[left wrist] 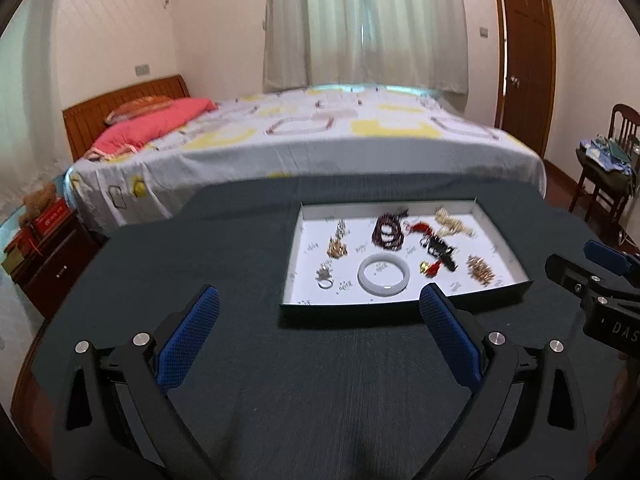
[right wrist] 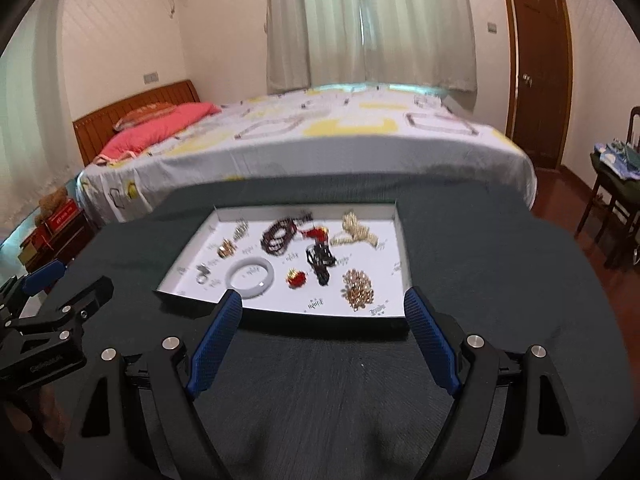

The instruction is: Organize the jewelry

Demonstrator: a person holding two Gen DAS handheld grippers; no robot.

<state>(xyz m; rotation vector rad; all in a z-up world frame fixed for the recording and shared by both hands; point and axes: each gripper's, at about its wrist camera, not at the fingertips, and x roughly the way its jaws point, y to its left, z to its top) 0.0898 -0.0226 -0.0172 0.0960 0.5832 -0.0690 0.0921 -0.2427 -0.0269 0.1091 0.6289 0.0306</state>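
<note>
Right wrist view: jewelry tray [right wrist: 402, 240] lies just beyond both spread, empty claws [right wrist: 322, 308].

We see a white tray [left wrist: 496, 236] with small grey printed marks, on a dark teal cloth [left wrist: 320, 380]. Inside lie a pale white bangle [left wrist: 383, 275], dark red beads [left wrist: 387, 232] and a gold cluster [left wrist: 480, 271]. The finger pads [right wrist: 216, 344] are textured blue.

A dark-clothed table [left wrist: 240, 380] carries one shallow white-lined tray [left wrist: 400, 307] of jewelry.

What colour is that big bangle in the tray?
The bangle is milky white, clearest in the left wrist view.
</note>
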